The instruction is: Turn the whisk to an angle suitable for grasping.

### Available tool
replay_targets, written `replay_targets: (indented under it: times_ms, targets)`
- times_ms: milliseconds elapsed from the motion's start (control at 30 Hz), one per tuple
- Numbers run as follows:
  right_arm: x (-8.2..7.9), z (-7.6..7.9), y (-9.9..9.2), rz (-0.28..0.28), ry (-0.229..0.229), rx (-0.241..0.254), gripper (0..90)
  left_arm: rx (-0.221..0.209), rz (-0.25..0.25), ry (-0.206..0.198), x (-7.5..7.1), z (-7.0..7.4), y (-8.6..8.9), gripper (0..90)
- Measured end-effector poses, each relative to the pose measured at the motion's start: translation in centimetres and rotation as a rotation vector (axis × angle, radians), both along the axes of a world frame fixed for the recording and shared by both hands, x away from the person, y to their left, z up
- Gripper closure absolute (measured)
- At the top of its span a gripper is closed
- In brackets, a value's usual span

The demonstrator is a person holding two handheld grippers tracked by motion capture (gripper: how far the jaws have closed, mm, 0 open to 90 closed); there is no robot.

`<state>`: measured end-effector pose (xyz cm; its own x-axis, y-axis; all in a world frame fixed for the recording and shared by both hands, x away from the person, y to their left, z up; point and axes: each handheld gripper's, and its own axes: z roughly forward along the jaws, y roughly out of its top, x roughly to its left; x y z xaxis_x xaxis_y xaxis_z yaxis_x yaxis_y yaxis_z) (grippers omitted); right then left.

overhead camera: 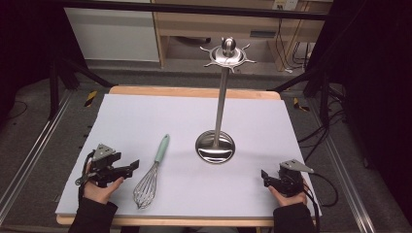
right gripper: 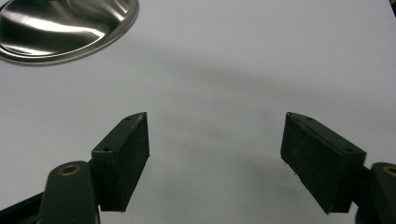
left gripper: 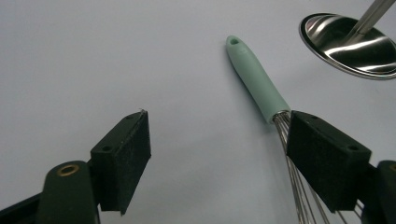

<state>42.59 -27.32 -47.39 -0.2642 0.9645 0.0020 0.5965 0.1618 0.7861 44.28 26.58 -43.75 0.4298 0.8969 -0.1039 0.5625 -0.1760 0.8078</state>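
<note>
Whisk (overhead camera: 151,174) flat on the white worktop (overhead camera: 145,116), just right of the left gripper (overhead camera: 127,169); mint handle pointing away toward the far edge, wire head toward the near edge. Left jaws wide apart, nothing between, far nearer than the right gripper (overhead camera: 266,177), jaws also apart and empty. Steel utensil stand (overhead camera: 215,145) upright at centre, hooks bare. Dim room beyond.

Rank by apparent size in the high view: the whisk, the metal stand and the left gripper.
1. Stand: tallest, from round base to hook crown.
2. Whisk: clearly shorter.
3. Left gripper: looks smallest, though not far off the whisk; being nearer the camera makes that gap unsure.
</note>
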Motion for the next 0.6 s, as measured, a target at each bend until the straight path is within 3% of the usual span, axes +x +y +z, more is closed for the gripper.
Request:
replay_targets:
  times_ms: [600]
  targets:
    - [-0.1, 0.1, 0.4, -0.008, 0.004, 0.006, 24.2, 0.021, -0.058, -0.008, 0.8, 2.4, -2.3, 24.3]
